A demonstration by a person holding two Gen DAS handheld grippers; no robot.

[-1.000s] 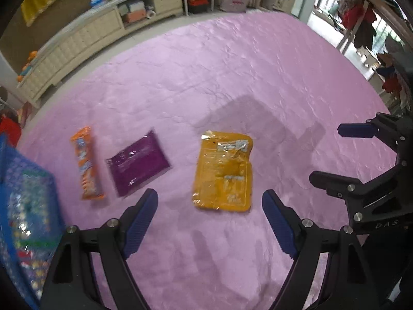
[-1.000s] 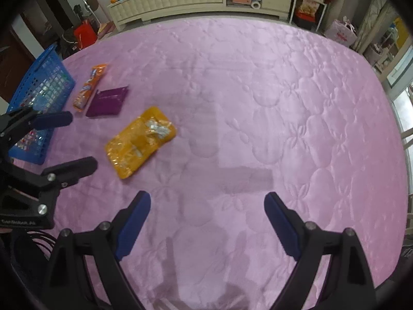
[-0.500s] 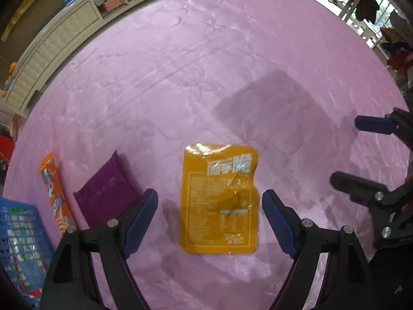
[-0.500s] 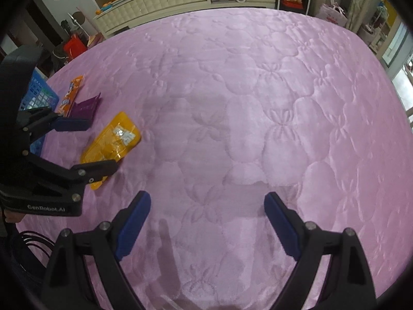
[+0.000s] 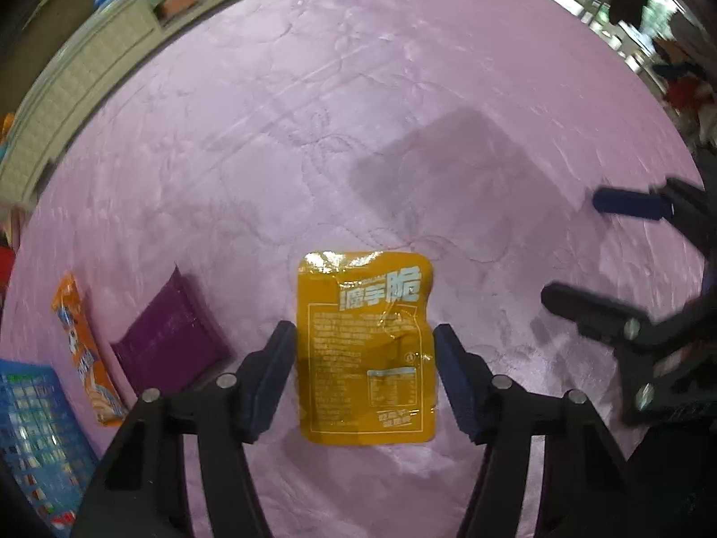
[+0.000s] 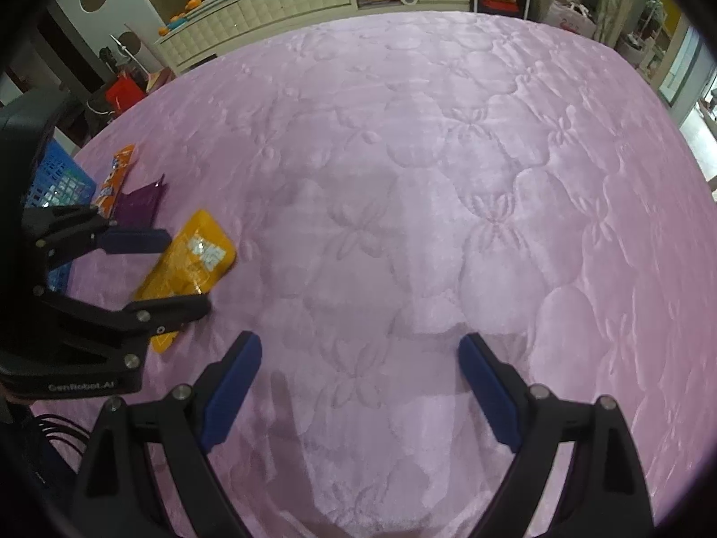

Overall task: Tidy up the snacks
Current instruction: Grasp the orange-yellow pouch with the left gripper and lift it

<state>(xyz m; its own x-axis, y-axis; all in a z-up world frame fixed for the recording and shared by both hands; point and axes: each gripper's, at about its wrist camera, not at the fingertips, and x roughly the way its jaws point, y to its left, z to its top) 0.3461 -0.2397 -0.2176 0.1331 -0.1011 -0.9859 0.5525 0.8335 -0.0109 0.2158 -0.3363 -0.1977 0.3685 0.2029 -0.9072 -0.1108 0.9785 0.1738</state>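
on pink quilt (image 5: 403, 112) — left hand-held gripper (image 5: 364, 376) closing around yellow packet (image 5: 365, 349).

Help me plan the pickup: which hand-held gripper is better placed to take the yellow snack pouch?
Left. The left hand-held gripper straddles the yellow snack pouch, jaws closing beside its edges. The right hand-held gripper hangs open over bare pink quilt, apart from the pouch.

The left tool (image 5: 364, 372) points straight down, its jaws closing; the right tool (image 6: 358, 385) hangs wide apart.

Yellow snack pouch (image 6: 190, 264) between left gripper (image 6: 179, 271) jaws, perhaps touching
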